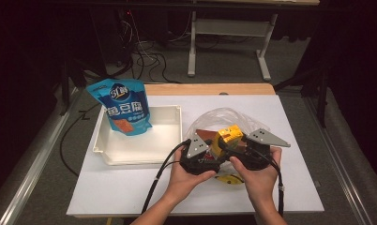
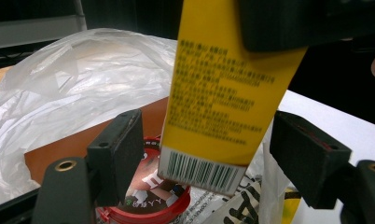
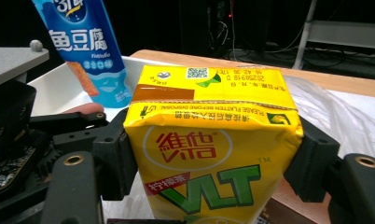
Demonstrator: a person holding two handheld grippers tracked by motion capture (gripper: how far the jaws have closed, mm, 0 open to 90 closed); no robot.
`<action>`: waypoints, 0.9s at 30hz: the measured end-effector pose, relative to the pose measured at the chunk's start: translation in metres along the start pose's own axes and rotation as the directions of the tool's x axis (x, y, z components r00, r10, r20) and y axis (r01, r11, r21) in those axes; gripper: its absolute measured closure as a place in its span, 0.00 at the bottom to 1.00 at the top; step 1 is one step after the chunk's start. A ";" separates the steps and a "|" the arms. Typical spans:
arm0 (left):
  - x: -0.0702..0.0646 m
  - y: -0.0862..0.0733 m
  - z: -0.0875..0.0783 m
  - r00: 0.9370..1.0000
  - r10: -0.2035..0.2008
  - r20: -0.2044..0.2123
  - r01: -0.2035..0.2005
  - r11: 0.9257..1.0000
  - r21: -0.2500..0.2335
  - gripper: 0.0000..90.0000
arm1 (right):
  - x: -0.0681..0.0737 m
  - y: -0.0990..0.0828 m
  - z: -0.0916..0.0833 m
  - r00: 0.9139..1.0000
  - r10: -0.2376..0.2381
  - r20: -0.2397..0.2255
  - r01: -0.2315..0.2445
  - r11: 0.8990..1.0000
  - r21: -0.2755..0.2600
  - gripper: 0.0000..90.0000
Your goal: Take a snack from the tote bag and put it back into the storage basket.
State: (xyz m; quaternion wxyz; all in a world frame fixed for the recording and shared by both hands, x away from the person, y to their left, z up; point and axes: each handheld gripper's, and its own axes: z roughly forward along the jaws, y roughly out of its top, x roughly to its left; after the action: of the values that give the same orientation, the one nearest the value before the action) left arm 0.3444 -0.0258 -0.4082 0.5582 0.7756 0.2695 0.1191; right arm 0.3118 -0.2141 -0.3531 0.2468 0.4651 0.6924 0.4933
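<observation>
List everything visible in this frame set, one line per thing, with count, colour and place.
drink carton: 1, yellow with green letters, between the right gripper's jaws, above the bag
plastic bag: 1, clear, crumpled on the table right of the tray
brown packet: 1, brown, flat in the plastic bag
red-rimmed tub: 1, red, under the carton
snack pouch: 1, blue, upright in the tray
tray: 1, white, left half of the table
table: 1, white top, wooden far edge
yellow wrapper: 1, yellow, beneath the hands
right gripper: 1, black, shut on the carton
left gripper: 1, black, jaws either side of the carton, not pressing
hands: 2, bottom centre
</observation>
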 end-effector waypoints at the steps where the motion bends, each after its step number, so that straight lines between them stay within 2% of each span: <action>1: 0.000 0.000 0.000 1.000 -0.001 0.001 0.001 1.000 -0.001 0.30 | 0.001 0.000 0.000 1.000 -0.001 -0.002 0.001 1.000 0.001 0.34; 21: -0.002 0.003 0.001 1.000 0.011 0.000 -0.011 1.000 -0.003 0.36 | 0.009 -0.001 0.003 0.999 -0.020 -0.043 0.021 1.000 0.007 0.34; 24: -0.001 0.004 0.000 1.000 0.006 0.002 -0.006 1.000 -0.007 0.37 | 0.010 -0.001 0.003 0.999 -0.018 -0.045 0.018 1.000 0.005 0.34; 27: 0.001 0.003 0.000 1.000 -0.017 0.007 0.017 1.000 -0.005 0.40 | 0.010 -0.001 0.003 0.999 -0.014 -0.048 0.015 1.000 0.006 0.34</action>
State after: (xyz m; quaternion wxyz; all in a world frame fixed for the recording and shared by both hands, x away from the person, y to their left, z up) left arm 0.3466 -0.0261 -0.4052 0.5622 0.7722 0.2740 0.1122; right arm 0.3091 -0.2039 -0.3543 0.2321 0.4489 0.7030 0.5004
